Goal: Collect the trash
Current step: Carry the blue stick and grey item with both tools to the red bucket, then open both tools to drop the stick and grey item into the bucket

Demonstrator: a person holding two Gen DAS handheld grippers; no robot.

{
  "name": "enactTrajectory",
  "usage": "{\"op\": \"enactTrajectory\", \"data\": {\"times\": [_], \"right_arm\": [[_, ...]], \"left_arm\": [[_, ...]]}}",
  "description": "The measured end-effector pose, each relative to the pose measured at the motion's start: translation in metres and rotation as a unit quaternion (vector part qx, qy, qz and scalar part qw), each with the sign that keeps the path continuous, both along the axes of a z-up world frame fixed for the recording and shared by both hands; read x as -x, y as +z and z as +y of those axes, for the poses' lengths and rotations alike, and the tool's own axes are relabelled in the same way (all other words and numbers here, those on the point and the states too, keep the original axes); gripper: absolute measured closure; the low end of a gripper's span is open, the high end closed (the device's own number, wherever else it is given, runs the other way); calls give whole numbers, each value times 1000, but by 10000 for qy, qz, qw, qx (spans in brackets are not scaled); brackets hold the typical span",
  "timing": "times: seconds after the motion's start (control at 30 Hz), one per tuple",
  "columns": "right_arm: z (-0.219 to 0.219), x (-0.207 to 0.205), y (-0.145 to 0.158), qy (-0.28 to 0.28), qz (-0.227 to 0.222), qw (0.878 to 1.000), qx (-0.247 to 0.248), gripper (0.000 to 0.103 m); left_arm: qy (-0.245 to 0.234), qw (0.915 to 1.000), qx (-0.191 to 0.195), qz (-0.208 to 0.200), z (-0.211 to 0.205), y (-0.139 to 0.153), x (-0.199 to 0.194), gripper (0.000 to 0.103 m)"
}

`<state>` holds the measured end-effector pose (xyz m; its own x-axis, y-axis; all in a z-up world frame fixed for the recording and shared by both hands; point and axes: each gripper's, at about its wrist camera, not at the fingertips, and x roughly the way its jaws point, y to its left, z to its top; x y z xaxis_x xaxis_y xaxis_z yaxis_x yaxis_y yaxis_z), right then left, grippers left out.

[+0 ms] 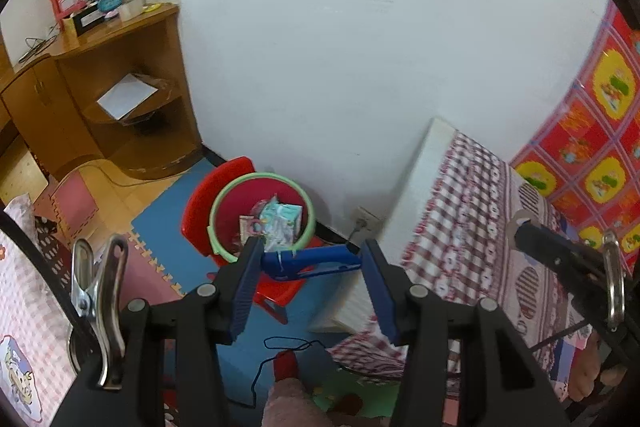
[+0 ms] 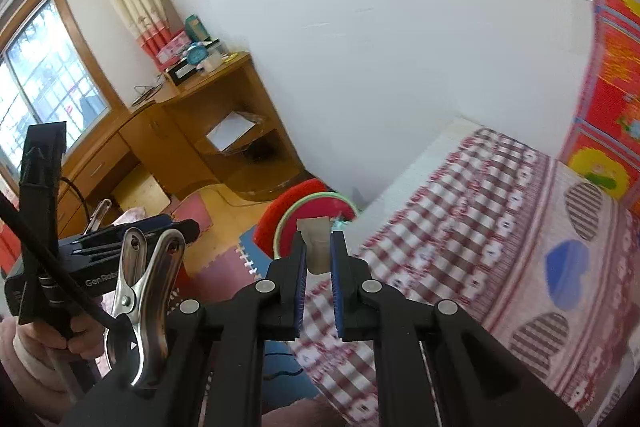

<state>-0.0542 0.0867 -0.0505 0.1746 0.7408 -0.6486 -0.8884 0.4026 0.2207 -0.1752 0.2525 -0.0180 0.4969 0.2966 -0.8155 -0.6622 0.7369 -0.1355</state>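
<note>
Red bin (image 1: pixel 262 215) green-rimmed, blue wrapper (image 1: pixel 310 261), red-checked bedsheet (image 1: pixel 472 227)

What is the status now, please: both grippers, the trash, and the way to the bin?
Left gripper shut on blue plastic piece. Right gripper shut on beige scrap. Red bin ahead, trash already inside. Nothing in the way.
</note>
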Motion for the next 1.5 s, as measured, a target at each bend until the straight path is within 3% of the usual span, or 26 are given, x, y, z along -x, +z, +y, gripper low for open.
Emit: {"op": "enactTrajectory", "data": {"times": [0.47,0.8,1.23,1.5], "right_arm": [[103,10,-17,586,15,9977,353,91],[179,-6,-52,762,207,9939,764,91],[269,-41,-122,792,337,9841,1553,91],[297,-64,-165,721,570,9750,2025,91]], "left_arm": [[112,9993,267,241,66,-51,-6,50],[9,9979,620,194,113,-105,-22,50],[53,9933,1085,391,162,-195,-52,50],[17,9892,1369,521,178,-253,-65,50]]}}
